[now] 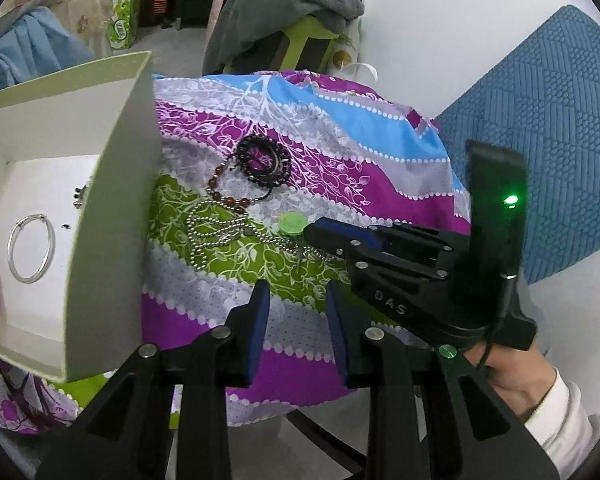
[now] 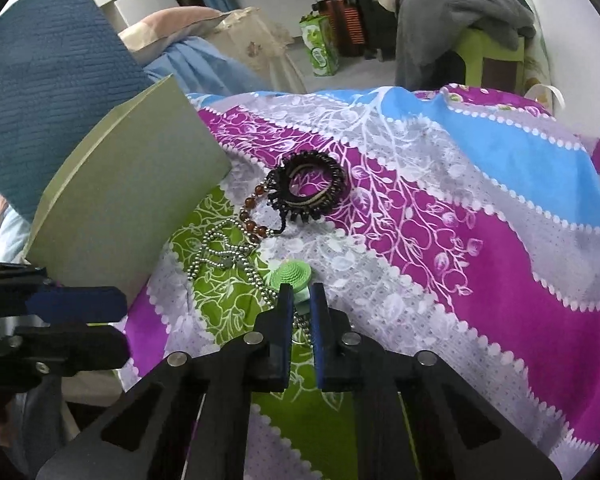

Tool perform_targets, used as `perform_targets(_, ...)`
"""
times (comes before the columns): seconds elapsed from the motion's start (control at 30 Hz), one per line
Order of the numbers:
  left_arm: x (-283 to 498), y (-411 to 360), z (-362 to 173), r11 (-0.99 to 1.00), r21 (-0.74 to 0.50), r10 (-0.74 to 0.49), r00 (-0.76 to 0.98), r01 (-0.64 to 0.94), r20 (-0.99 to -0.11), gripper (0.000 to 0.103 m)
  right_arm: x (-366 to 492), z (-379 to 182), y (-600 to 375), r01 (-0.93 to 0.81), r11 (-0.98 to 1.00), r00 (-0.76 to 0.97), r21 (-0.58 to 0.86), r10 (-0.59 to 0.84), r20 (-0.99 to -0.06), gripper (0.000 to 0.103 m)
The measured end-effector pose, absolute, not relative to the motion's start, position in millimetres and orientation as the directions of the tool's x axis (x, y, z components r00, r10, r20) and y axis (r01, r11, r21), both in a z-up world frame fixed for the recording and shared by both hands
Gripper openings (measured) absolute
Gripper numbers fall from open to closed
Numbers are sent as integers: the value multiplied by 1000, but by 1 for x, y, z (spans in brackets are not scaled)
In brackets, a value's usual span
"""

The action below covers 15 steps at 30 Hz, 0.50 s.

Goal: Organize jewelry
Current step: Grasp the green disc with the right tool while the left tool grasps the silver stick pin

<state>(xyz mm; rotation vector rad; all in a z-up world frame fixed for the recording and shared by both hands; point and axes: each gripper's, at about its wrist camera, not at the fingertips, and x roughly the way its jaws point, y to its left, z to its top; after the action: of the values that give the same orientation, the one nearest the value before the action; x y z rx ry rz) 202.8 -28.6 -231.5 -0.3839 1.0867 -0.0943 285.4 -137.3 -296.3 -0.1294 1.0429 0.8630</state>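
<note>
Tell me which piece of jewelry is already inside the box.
The plain silver bangle. It lies on the floor of the white box, while the black beaded bracelet, brown bead strand and ball chain lie outside on the cloth.

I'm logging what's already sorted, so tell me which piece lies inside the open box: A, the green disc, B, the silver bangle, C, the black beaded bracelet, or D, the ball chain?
B: the silver bangle lies on the floor of the open box; the others lie outside it on the cloth.

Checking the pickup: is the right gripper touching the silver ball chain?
Touching. In the right wrist view the right gripper has its jaws closed on the silver ball chain, which runs between the pads beside the green pendant.
</note>
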Motion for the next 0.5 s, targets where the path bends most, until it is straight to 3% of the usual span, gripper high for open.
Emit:
perform_targets(0.17,214,-37,-243,932,-349,-268,458,-99,-847,30,293,-283,-159,-630,696,258,344,606,-753,6)
perform_targets(0.5,237,-52,-269,957,-282,-225,442,-66,-868,29,306,-290,-187,-528,781,312,333,543,-780,7)
